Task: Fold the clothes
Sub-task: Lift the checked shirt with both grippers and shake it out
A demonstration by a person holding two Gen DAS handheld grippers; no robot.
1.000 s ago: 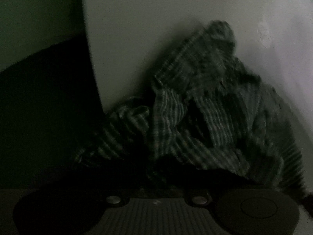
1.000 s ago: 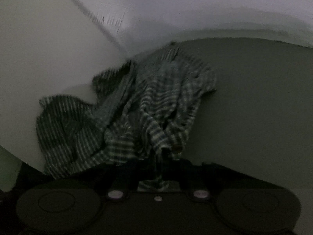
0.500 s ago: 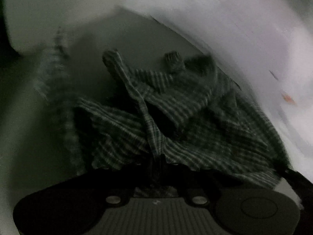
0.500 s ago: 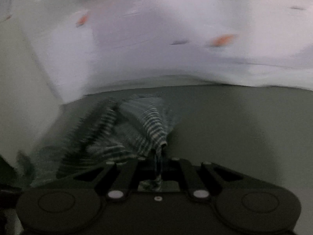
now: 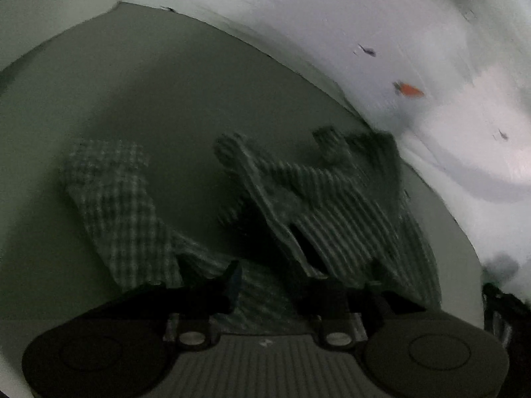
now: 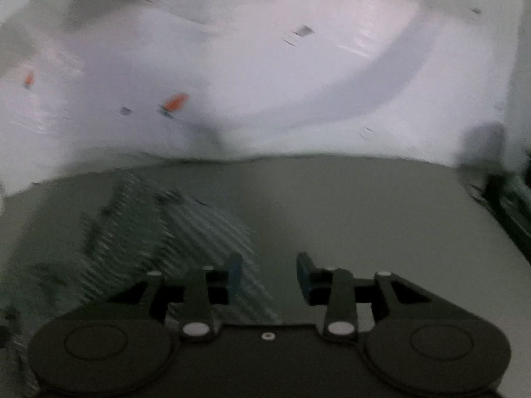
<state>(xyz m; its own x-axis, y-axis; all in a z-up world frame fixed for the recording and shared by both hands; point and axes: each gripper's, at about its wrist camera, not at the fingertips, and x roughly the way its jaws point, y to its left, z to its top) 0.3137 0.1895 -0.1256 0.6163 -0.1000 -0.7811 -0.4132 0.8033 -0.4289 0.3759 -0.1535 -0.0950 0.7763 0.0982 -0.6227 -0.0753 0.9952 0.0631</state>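
**Kid:** On the big grey table [image 5: 159, 106] lies the checked shirt [image 5: 332, 199]. What just changed?

**Helper:** A moment ago both grippers pinched it and carried it here. Now the left gripper [image 5: 268, 282] and the right gripper [image 6: 268, 273] are opening their jaws. Nothing is pinched; cloth lies under the left one, and beside the right one's left finger.

**Kid:** So is it folded?

**Helper:** No. It looks dropped in a crumpled heap, one sleeve [image 5: 113, 205] flung out. I think spreading it flat comes next.

**Kid:** Anything in the way?

**Helper:** The white sheet with orange spots [image 6: 265, 66] lies just behind. The table beside the shirt looks free.
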